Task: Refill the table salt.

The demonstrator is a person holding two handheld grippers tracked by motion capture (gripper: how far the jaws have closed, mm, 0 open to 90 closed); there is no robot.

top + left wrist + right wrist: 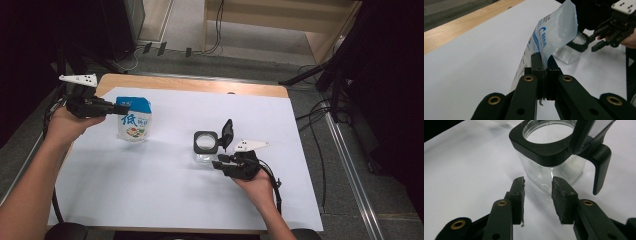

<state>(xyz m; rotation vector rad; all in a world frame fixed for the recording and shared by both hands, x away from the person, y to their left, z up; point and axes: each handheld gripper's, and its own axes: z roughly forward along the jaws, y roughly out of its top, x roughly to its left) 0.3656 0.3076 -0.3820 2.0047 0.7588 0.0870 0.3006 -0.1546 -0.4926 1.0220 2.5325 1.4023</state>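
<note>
Pinching the upper edge of the pouch [556,30], the left hand-held gripper [543,65] had its jaws pressed together on only a thin strip of film, so the bag could have slipped free or sagged and swung if tilted for pouring. The pouch stood at the left of the white-covered surface [165,190], well apart from the glass jar [205,145]. The right hand-held gripper [538,195] sat just before the jar [551,157] with its jaws spread and holding nothing; with the jar unsteadied, a nudge could have slid or tipped it, and the raised lid [227,132] might have caught the bag. Whether the pouch was torn open was hard to make out, its contents were hidden, and the jar's far side lay behind its black collar
</note>
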